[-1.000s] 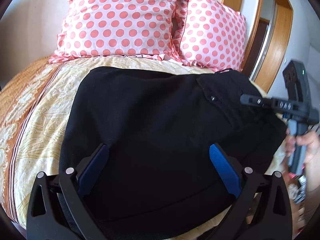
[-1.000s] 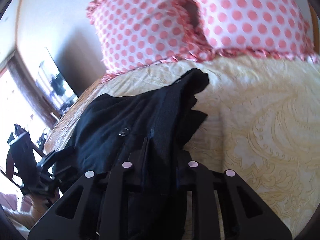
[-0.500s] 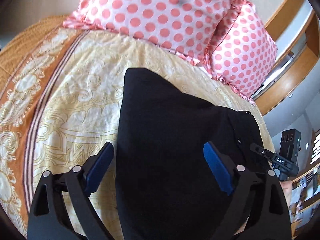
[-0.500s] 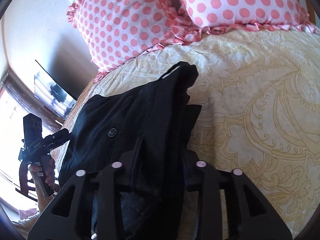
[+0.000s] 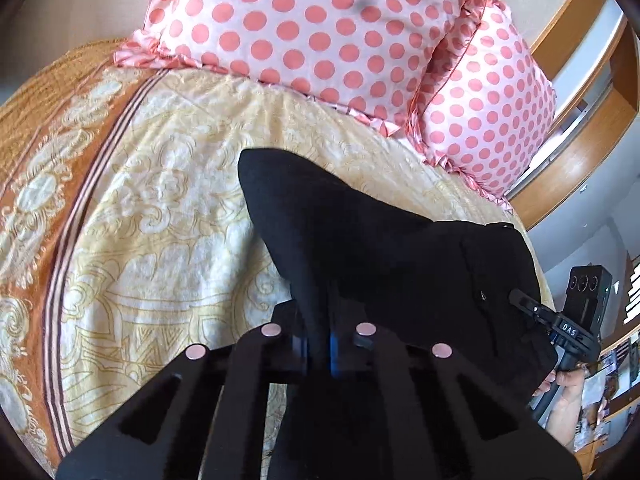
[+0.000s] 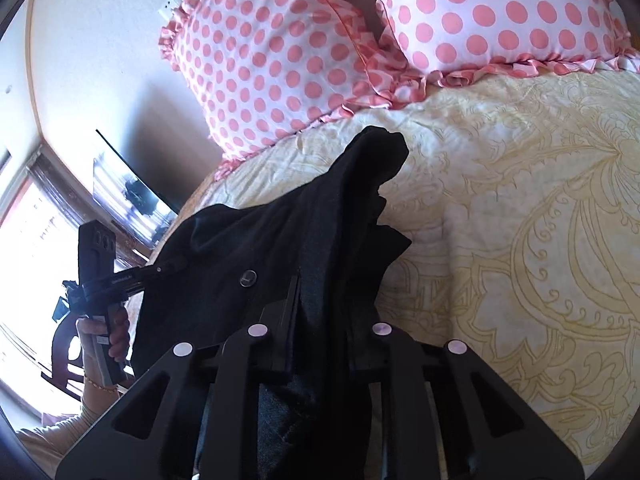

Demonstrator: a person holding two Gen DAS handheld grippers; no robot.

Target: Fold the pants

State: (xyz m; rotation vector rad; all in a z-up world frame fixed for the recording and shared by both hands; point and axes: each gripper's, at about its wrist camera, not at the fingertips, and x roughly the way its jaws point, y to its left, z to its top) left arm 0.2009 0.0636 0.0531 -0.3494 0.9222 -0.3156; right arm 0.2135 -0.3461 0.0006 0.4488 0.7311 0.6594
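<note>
Black pants (image 5: 400,264) are pinched at opposite edges on the bed (image 5: 160,216): left claw (image 5: 318,340) is clamped on one edge, right claw (image 6: 320,320) on the waistband side, likely so the next fold can be carried together.

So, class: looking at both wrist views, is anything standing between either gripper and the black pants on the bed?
Nothing visible does. The left gripper is shut on a fold of the black pants, and the right gripper is also clamped on the fabric. Only the bedspread lies beneath.
</note>
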